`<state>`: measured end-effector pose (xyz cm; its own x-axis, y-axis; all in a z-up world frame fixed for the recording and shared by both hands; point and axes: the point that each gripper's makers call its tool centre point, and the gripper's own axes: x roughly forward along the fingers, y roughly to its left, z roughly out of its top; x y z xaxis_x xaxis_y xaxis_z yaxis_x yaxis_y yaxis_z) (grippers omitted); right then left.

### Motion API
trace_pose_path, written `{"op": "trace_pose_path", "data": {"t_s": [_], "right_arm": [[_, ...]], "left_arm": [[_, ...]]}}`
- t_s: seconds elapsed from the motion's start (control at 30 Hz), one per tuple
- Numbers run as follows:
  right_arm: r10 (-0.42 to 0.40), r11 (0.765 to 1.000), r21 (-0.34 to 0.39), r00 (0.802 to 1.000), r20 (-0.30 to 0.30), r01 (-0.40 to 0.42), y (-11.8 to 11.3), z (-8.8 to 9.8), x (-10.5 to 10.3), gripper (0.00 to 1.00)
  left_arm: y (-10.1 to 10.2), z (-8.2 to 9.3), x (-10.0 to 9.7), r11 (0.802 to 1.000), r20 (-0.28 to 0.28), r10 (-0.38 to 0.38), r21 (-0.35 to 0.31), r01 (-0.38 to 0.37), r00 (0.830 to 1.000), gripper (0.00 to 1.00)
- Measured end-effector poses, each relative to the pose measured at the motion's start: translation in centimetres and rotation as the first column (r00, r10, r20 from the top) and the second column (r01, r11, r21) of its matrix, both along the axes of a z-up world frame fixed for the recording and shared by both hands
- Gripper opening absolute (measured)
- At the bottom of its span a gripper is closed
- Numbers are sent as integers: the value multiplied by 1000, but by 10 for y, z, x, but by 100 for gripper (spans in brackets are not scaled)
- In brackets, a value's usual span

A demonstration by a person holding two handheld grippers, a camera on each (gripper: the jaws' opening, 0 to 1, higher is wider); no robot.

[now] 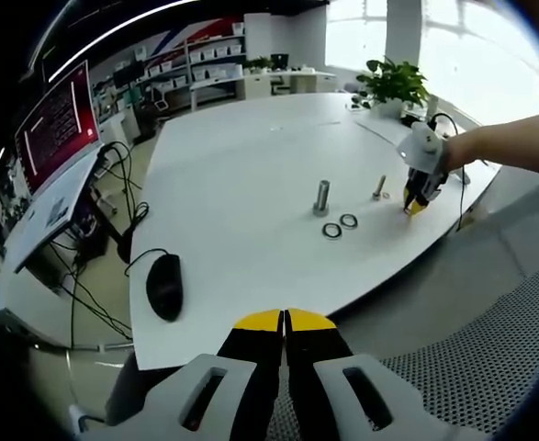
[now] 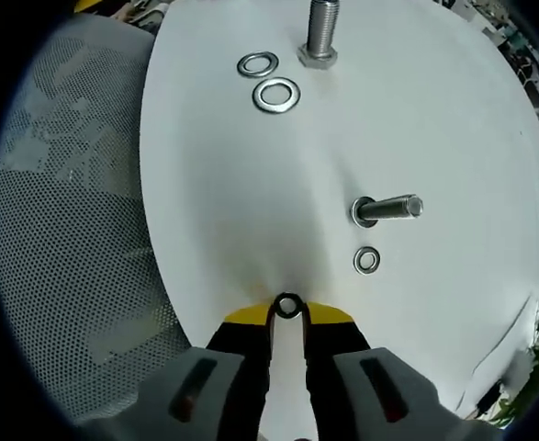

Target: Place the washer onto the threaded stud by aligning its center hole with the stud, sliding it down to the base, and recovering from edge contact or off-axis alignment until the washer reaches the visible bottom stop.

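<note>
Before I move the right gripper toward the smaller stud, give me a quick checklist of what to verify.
1. Small dark washer held at the tips of the right gripper: ok.
2. Smaller threaded steel stud standing free on the white table: ok.
3. Washer hole lined up with that stud: not ok, still well apart.
4. Loose small silver washer beside the stud base, clear of it: ok.
5. Left gripper back at the table edge, jaws closed: ok.

Washer [image 2: 288,306] in tongs, stud [image 2: 388,209] near

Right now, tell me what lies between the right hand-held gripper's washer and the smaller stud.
One loose small washer on bare table, between the held washer and smaller stud, per the right gripper view.
</note>
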<state>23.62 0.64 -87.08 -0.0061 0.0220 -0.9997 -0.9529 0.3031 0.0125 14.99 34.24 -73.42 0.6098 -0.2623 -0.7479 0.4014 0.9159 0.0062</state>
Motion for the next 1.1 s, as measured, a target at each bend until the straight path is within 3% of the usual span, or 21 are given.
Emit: {"op": "trace_pose_path", "data": {"t_s": [0.73,0.87,1.03,1.1], "right_arm": [[-21,1000,0,1000,-6,21,-1,-2,5,14],[29,1000,-9,999,-23,-30,-1,-2,4,13],[11,1000,20,999,-54,-10,0,0,3,13],[4,999,36,999,-32,-3,-2,2,9,13]], "left_arm": [[0,0,1,1000,2,-2,-4,2,1000,0],[0,0,0,1000,-1,-2,-2,2,1000,0],[0,-1,-1,1000,-5,-3,0,3,1000,0],[0,-1,-1,1000,-7,-3,1,3,1000,0]]}}
